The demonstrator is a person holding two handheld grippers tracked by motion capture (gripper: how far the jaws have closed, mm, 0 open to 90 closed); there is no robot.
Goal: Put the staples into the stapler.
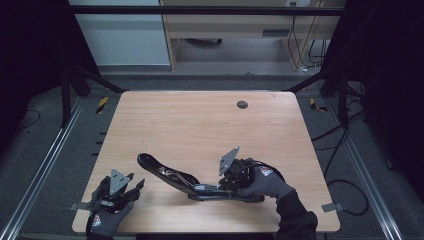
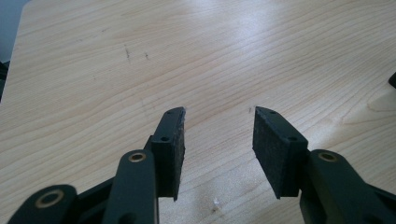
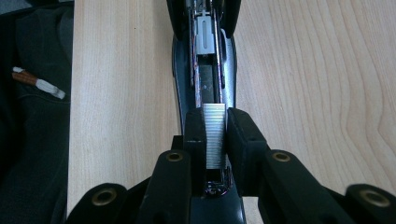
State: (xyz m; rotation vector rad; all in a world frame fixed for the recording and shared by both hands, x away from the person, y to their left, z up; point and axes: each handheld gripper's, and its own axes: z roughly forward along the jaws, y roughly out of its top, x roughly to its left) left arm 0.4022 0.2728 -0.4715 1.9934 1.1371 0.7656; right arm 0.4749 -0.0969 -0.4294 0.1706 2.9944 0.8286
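- A black stapler (image 1: pixel 195 182) lies flung open on the wooden desk (image 1: pixel 200 125), at about 6 o'clock near the front edge.
- The right tool (image 3: pixel 215 140) is clamped on a strip of staples (image 3: pixel 215 135), held over the stapler's open magazine channel (image 3: pixel 208 79).
- The left tool (image 2: pixel 218 140) rests at 8 o'clock, its jaws apart and empty.
- Likely step: loading staples. Next, lower the strip squarely into the channel, then release.

Lab recording bay, wooden table (image 1: pixel 200 125), floor rails (image 1: pixel 45 165), dark curtains, loose cables (image 1: pixel 345 150)
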